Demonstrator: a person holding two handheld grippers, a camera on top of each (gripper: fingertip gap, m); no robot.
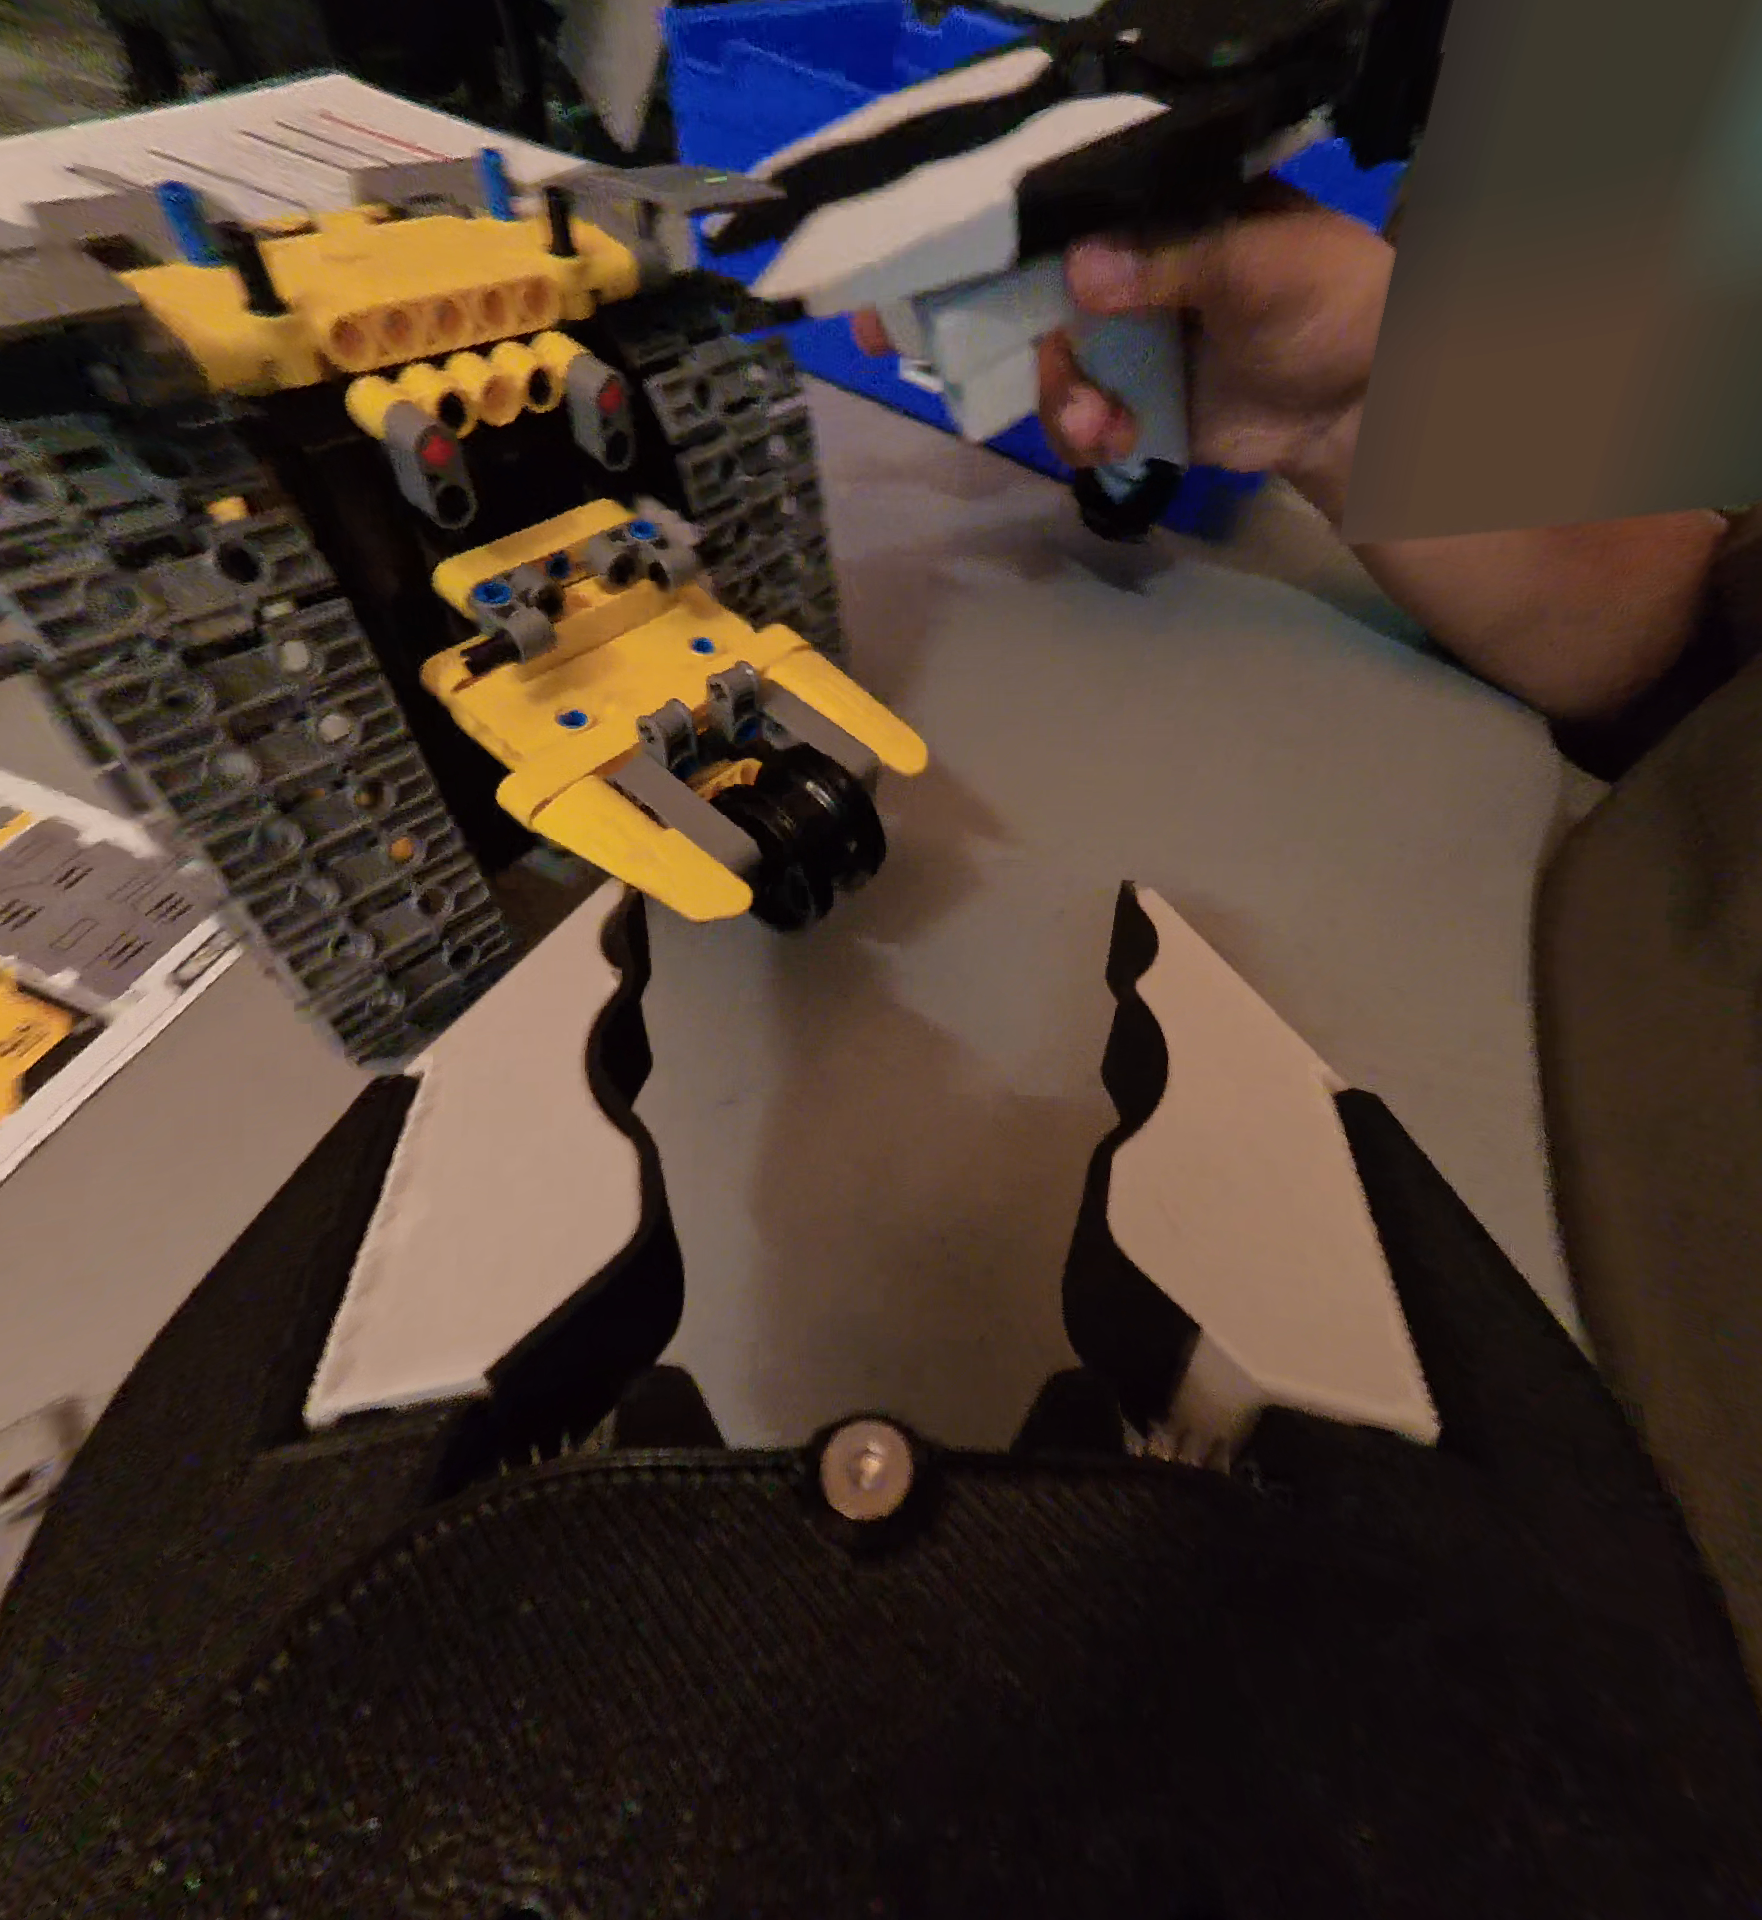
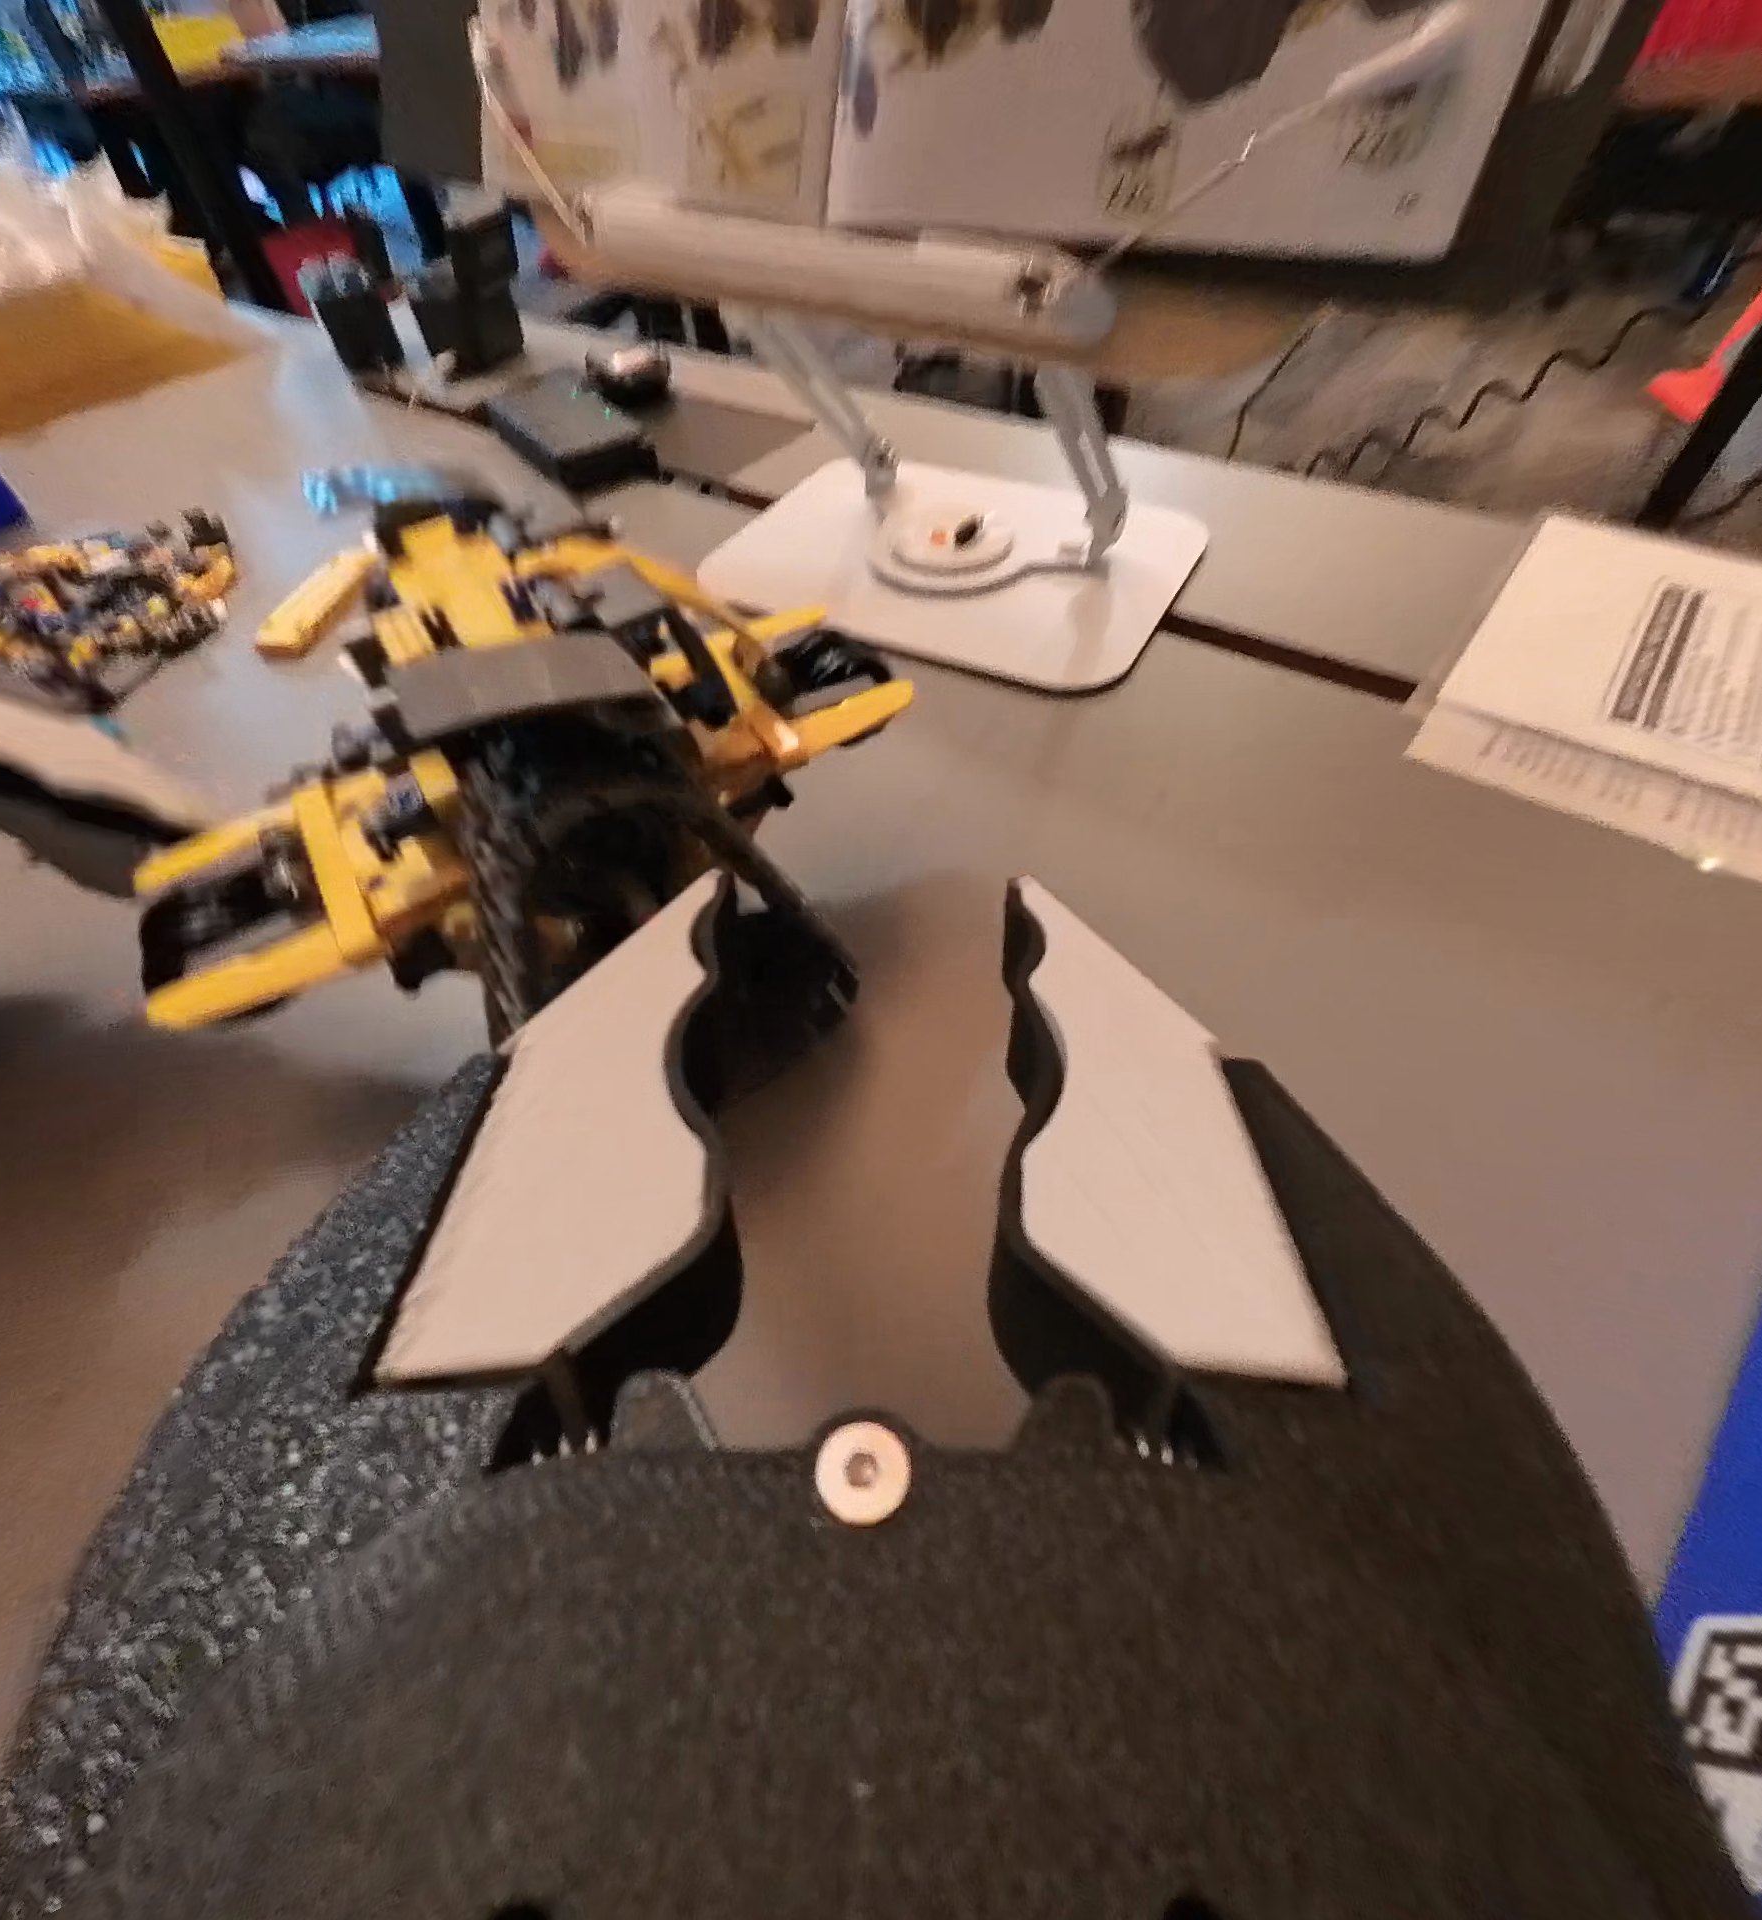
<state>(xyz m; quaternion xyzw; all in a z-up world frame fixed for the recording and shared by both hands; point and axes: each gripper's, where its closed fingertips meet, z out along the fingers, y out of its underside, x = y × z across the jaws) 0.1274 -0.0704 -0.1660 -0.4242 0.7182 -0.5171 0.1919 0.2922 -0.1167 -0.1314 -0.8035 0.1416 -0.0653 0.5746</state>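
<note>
Left gripper point(image 1: 872, 940): released, fingers spread wide, nothing between them, only bare grey bench point(image 1: 1116, 727) visible in the gap. Directly ahead and slightly left of it stands a yellow and dark grey brick-built tracked vehicle point(image 1: 389, 540). The vehicle's yellow front claw point(image 1: 648, 727), carrying a small black wheel point(image 1: 815, 831), points toward this gripper; the claw tip lies just beside the gripper's left finger, apparently not touching. The vehicle's long axis runs roughly away from the gripper, tilted leftward.

Right gripper point(image 2: 861, 888): also released and empty, jaws apart. In its own view the same vehicle point(image 2: 544, 790) sits ahead and to the left, its dark track just past the left finger; contact cannot be confirmed owing to blur. In the left wrist view this gripper point(image 1: 918, 239) is held in a hand point(image 1: 1241, 343) above the bench, beside the upper part of the vehicle.

The left gripper is nearer the claw end; the right is nearer the top and track.

Surroundings: printed instruction sheets point(image 1: 15, 935) lie on the bench beside the vehicle. A blue bin point(image 1: 804, 94) stands behind. A pile of loose bricks point(image 2: 77, 603), a white stand point(image 2: 960, 561) bearing an open booklet, a printed sheet point(image 2: 1666, 686) and cluttered shelving occupy the far side.
</note>
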